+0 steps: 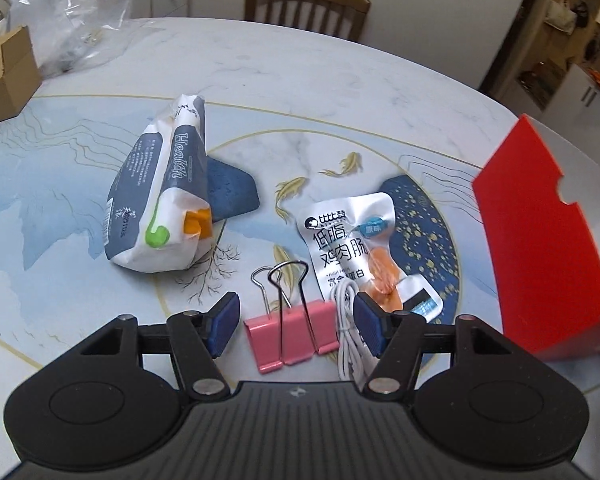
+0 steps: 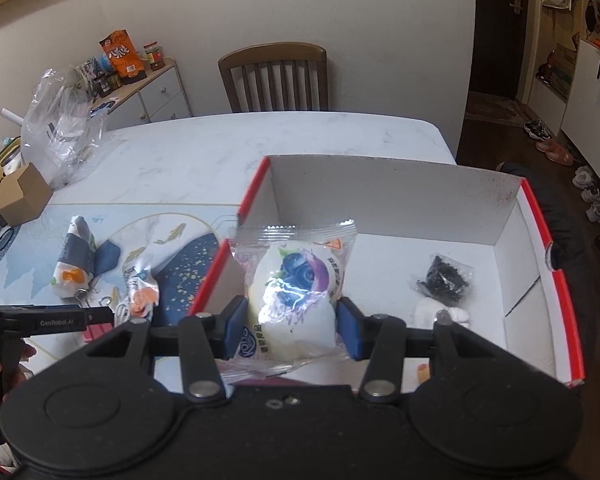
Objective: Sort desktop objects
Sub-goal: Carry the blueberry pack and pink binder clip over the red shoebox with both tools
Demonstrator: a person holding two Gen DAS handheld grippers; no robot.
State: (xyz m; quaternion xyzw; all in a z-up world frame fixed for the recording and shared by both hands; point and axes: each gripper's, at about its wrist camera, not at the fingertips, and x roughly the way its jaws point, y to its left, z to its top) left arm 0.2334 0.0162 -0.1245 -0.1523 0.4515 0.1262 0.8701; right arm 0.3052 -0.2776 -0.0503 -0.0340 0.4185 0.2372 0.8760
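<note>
Your left wrist camera looks steeply down, close over the table (image 1: 300,64) beside the red box (image 1: 540,240); your right peers into that box (image 2: 380,184); both share the chair (image 1: 306,4).

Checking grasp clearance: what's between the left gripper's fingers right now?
In the left wrist view, the pink binder clip lies between the open left gripper fingers, untouched; a white cable lies against the right-hand finger.

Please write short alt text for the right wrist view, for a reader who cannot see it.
The right gripper holds a blueberry snack packet between its jaws, above an open red-edged box on a table. A small bag of black pieces lies inside the box.
</note>
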